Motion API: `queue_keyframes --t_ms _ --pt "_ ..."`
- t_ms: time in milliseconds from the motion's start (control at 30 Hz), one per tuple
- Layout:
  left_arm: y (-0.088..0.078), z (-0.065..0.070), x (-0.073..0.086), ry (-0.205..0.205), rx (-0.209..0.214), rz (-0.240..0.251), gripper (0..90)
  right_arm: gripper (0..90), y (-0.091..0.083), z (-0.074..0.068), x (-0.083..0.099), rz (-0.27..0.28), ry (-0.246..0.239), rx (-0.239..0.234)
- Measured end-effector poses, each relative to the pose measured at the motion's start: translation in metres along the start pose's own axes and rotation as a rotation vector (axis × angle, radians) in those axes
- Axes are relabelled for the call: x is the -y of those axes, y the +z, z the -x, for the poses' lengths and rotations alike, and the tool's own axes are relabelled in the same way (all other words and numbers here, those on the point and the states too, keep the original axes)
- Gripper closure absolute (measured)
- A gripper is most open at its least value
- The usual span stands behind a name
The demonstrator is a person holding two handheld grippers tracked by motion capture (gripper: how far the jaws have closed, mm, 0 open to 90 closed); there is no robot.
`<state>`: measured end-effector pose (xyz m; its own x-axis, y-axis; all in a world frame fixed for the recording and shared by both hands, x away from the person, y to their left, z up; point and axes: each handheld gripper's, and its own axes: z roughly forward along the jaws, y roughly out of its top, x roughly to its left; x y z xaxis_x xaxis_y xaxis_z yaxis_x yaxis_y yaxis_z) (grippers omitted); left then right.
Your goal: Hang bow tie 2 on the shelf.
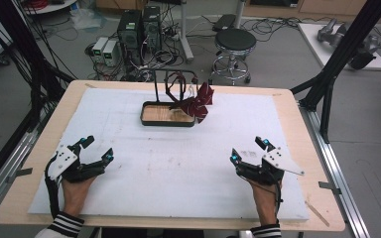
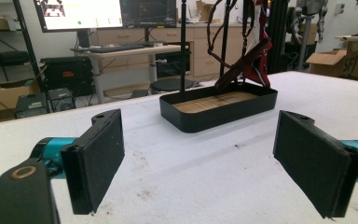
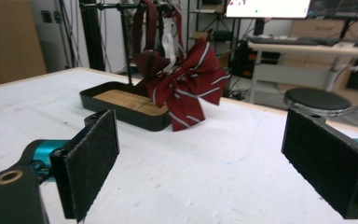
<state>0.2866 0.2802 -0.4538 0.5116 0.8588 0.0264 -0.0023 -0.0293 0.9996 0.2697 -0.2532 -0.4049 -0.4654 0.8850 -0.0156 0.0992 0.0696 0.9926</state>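
A dark red striped bow tie (image 1: 198,101) (image 3: 186,84) hangs from a black rack (image 1: 171,82) that rises out of a black tray with a wooden floor (image 1: 154,115) (image 2: 214,116) (image 3: 116,105), at the table's far middle. The bow drapes over the tray's right end. My left gripper (image 1: 95,149) (image 2: 200,163) rests open at the near left, nothing between its pads. At the near right my right gripper (image 1: 249,149) (image 3: 200,163) is open too, holding nothing. Both sit well short of the tray.
The table (image 1: 15,178) carries a white mat (image 1: 178,163). Behind the table stand a round stool (image 1: 234,44), computer towers (image 1: 139,29) and floor cables. Black frame posts (image 1: 337,64) flank the right side.
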Motion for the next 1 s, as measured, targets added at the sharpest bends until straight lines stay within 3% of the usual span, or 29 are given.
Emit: queue_keyframes --t_ms 100,267,333,467,567,667,1000 --pt "0.000 0.000 0.000 0.001 0.000 -0.001 16.7 10.2 -0.001 -0.001 -0.002 0.040 -0.036 0.007" --pt "0.000 0.000 0.000 0.005 -0.001 -0.002 16.7 10.2 -0.002 0.004 0.001 -0.008 -0.006 -0.028" --pt "0.000 0.001 0.000 0.004 -0.002 -0.001 16.7 10.3 -0.003 0.006 0.010 0.032 -0.004 -0.034" --pt "0.000 0.001 0.000 0.008 -0.002 -0.002 16.7 10.3 -0.003 0.009 0.029 0.015 0.030 -0.025" --pt "0.000 0.001 0.000 0.008 -0.003 -0.002 16.7 10.3 -0.001 0.009 0.039 0.033 0.027 -0.020" --pt "0.000 0.001 0.000 0.009 -0.003 -0.002 16.7 10.2 0.001 0.006 0.042 0.023 -0.023 -0.036" --pt "0.000 0.001 0.000 0.005 -0.005 0.000 16.7 10.2 0.002 0.005 0.048 0.046 -0.007 -0.049"
